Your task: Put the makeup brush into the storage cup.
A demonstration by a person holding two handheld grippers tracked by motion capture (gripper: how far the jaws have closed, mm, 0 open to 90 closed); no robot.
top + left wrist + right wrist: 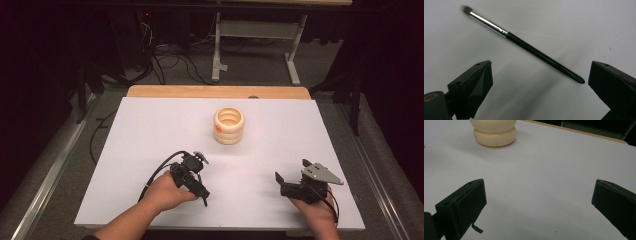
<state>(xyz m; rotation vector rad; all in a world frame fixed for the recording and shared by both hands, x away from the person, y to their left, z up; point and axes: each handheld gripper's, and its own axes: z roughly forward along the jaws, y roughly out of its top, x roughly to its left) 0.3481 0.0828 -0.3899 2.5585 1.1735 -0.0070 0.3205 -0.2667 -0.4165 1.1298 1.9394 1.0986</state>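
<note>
From the high view, the left tool [201, 176] sits low over the near-left part of the white worktop [150, 130], tipped downwards, while the right tool [289, 176] rests near the right edge with its grey three-cornered plate on top; a cream ribbed holder [229, 126], built like three stacked rings with an open mouth and a small orange mark on its side, stands upright towards the far middle, well apart from both. The brush itself is too slight to make out from up here. In the left gripper view the jaws stand wide, one at each lower corner, and a slim makeup brush [524, 45] lies flat on the sheet just ahead of them, slanting from a soft dark tuft at upper left through a bright metal ferrule to a glossy black tapered handle, whose tip ends close to the right-hand jaw without touching it. This looks like the approach before a pick-up: the next move probably calls for lowering until the jaws straddle the handle near its middle, then closing gently, since so thin, smooth and round a stick could roll or slip. In the right gripper view the jaws are likewise spread wide and hold nothing, above bare matte sheet, with the holder's [495, 133] smooth, rounded lower rings at the top left.
</note>
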